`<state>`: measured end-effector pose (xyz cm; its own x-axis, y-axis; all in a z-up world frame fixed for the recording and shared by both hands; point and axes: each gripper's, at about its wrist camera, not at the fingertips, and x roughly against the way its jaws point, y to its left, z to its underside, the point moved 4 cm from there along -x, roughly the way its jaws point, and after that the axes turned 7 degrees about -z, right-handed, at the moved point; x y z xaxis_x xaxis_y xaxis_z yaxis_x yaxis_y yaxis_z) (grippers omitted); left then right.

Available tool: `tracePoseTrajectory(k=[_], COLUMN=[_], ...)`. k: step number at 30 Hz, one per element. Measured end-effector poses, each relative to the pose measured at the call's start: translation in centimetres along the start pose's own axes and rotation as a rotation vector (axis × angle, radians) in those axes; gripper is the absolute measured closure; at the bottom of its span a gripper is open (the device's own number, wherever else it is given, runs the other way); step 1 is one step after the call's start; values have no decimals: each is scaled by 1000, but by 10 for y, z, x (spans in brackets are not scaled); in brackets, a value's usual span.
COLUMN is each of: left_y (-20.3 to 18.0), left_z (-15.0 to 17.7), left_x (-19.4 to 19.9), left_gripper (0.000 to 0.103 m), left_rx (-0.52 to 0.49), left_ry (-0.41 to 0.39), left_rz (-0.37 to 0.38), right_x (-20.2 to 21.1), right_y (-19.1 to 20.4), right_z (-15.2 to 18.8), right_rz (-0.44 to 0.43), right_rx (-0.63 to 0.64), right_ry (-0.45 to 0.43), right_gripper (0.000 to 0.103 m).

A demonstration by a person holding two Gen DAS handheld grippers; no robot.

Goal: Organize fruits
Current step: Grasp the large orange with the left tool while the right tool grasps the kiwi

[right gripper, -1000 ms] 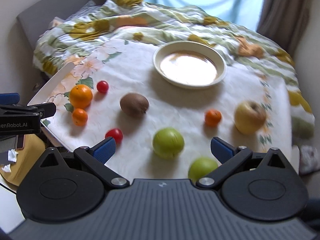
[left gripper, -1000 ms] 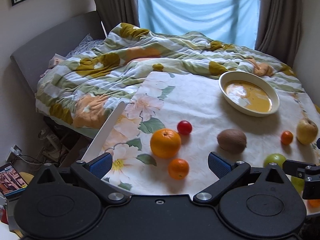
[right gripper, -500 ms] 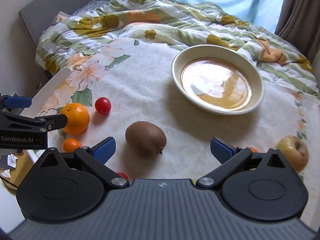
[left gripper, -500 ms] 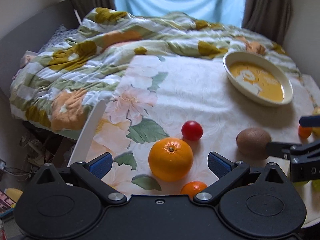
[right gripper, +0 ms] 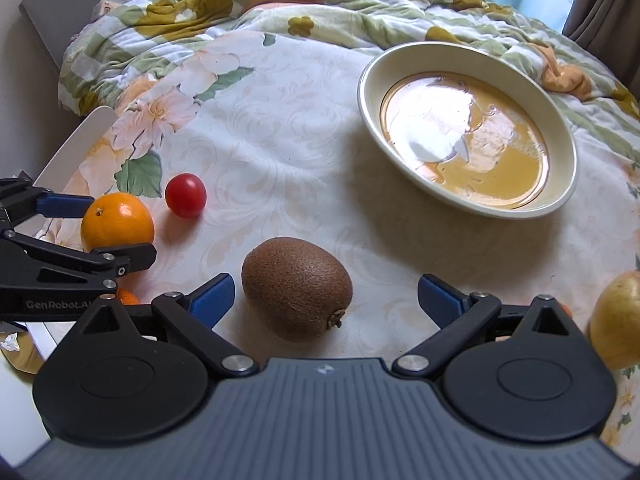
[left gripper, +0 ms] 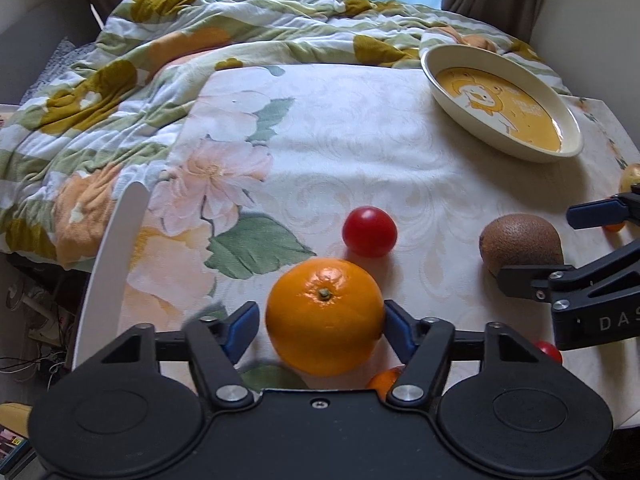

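A large orange [left gripper: 324, 316] sits between the blue pads of my left gripper [left gripper: 320, 320], whose jaws are closing. The right pad touches the orange and a thin gap shows at the left pad. A brown kiwi [right gripper: 296, 288] lies between the fingers of my right gripper [right gripper: 326, 292], which stands open with wide gaps on both sides. A red cherry tomato [left gripper: 370, 232] rests just beyond the orange. The cream bowl [right gripper: 370, 92] with a yellow inside stands at the back right with nothing in it.
A small tangerine [left gripper: 384, 380] and a second red tomato [left gripper: 550, 350] lie close under the grippers. A yellow apple [right gripper: 616, 320] sits at the right edge. The table's white rim [left gripper: 116, 260] runs along the left, and a flowered duvet [left gripper: 120, 80] lies beyond.
Both grippers have come down and forward over the table. The left jaws have narrowed around the large orange. The kiwi has come in between the right gripper's open fingers.
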<state>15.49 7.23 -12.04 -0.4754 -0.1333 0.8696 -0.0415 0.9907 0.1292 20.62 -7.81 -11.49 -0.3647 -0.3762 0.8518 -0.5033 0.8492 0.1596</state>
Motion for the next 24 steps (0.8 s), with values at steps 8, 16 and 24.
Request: tracePoseTrajectory(k=[8,16,24], left_y=[-4,0,5], left_z=[3,5,7], left_x=[1,2,13], left_gripper=[38,39,39], left_rx=[-54,-34,-1], left_ry=[-31,-35,-63], left_rz=[-2,-5,-22], right_x=[-10,-14,-11], right_y=[2,8,13], right_z=[3,1,1], right_rz=[-17,-21,-25], right_rx=[-19,-12,17], right_ry=[30,27,3], right_gripper=[2,18,26])
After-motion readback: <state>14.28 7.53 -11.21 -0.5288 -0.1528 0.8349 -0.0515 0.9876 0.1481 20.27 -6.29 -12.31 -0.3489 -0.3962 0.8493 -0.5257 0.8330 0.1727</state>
